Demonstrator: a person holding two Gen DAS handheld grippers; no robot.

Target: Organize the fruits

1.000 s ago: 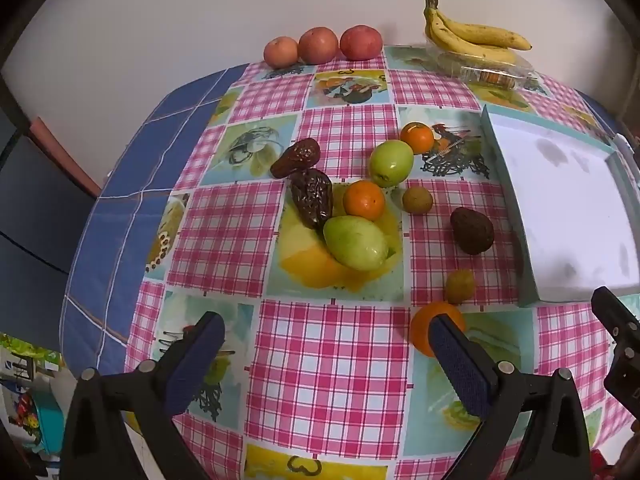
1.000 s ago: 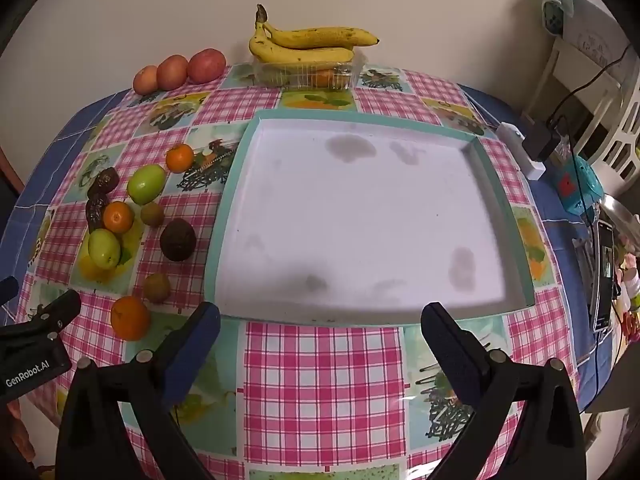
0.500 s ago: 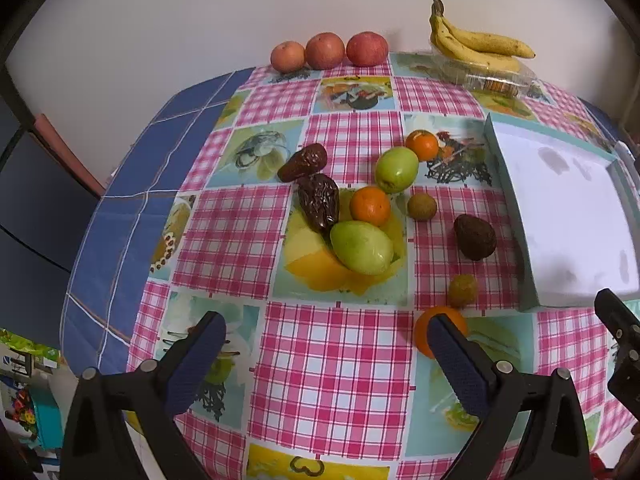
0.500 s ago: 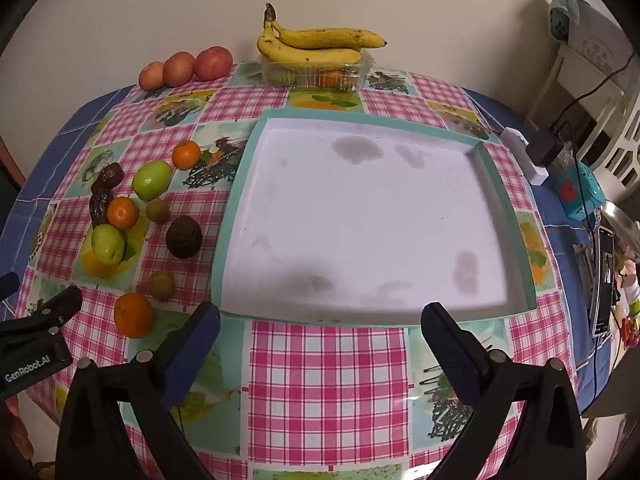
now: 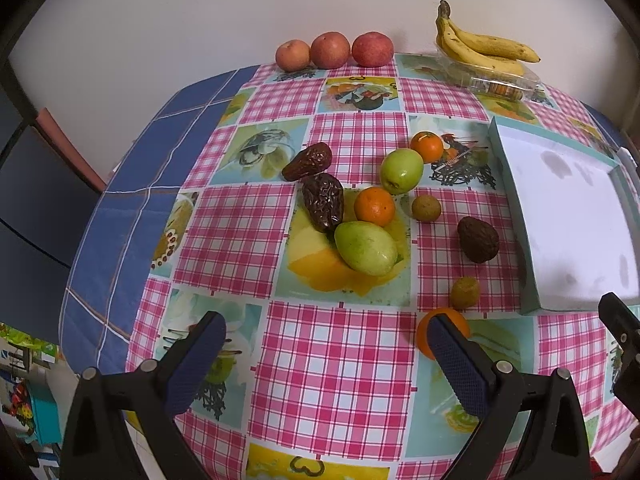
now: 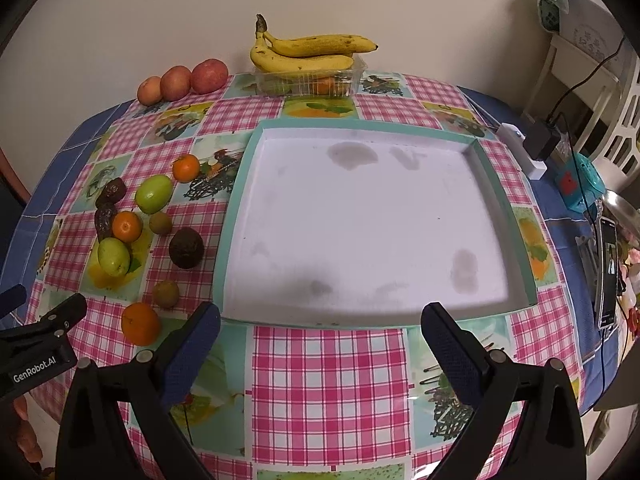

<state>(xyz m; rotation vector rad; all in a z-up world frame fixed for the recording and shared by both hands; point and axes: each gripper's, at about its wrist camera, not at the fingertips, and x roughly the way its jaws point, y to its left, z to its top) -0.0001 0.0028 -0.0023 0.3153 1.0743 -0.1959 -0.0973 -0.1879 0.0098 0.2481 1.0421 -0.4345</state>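
1. Fruits lie loose on the checked tablecloth (image 5: 328, 344), left of the tray (image 6: 236, 208): two green fruits (image 5: 366, 248), small oranges (image 5: 374, 206), two wrinkled dark fruits (image 5: 323, 206), a dark avocado (image 5: 478, 239) and two small brownish fruits (image 5: 426, 208), with the nearest orange (image 6: 141, 323) closest to the table's near edge.
2. Three reddish apples (image 5: 332, 50) sit in a row at the far edge by the wall, and bananas (image 6: 308, 52) rest on a clear plastic box (image 6: 312, 80) just beyond the tray's far rim.
3. Nothing lies in the tray; its white floor shows only faint grey stains, so sorting looks not yet begun and every loose fruit is left to move.
4. The left gripper (image 5: 326, 354) hovers over the near cloth, fingers wide apart and holding nothing, its right finger in front of the nearest orange.
5. The right gripper (image 6: 320, 340) hangs at the tray's near rim, fingers likewise spread wide and empty.
6. A likely first step is for the left gripper to take the nearest orange, though that is only a guess.
7. Far right of the table stand a charger, a phone and a white chair.
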